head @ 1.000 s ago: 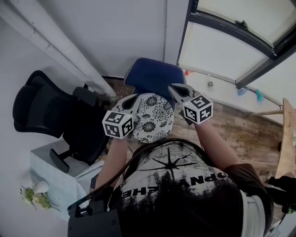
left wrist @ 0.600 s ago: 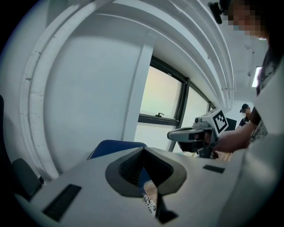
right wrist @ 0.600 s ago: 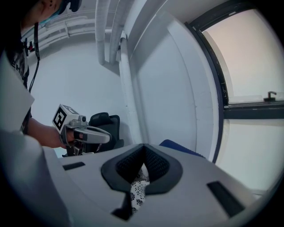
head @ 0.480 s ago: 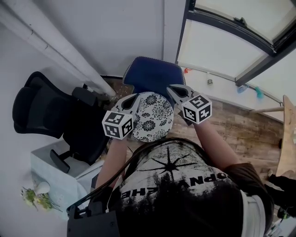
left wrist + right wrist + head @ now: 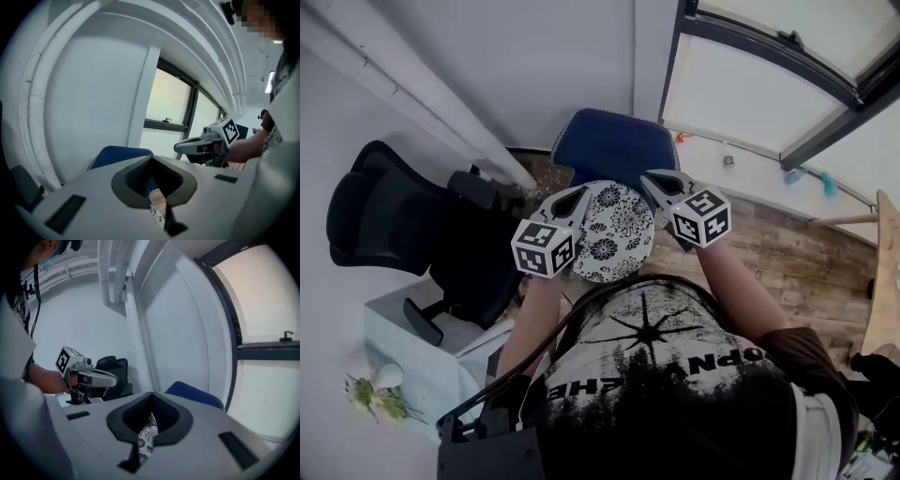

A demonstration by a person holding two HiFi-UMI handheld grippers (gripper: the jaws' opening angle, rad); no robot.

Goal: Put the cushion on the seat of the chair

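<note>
The left gripper and right gripper each clamp an edge of the round black-and-white floral cushion, held just near of the blue upholstered chair. This looks like the carrying step. Next it should go farther forward, then down flat onto the seat.

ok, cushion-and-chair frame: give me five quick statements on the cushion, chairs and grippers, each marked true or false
1. The left gripper and right gripper each grip one side of the cushion. True.
2. The cushion lies flat on the seat of the blue chair. False: it is held up between the two grippers, not set down.
3. The cushion is plain blue. False: it is round and white with a black flower pattern.
4. In the head view, a black office chair stands to the left of the blue chair. True.
5. The right gripper's jaws stand wide open. False: they are shut on the cushion's edge.
</note>
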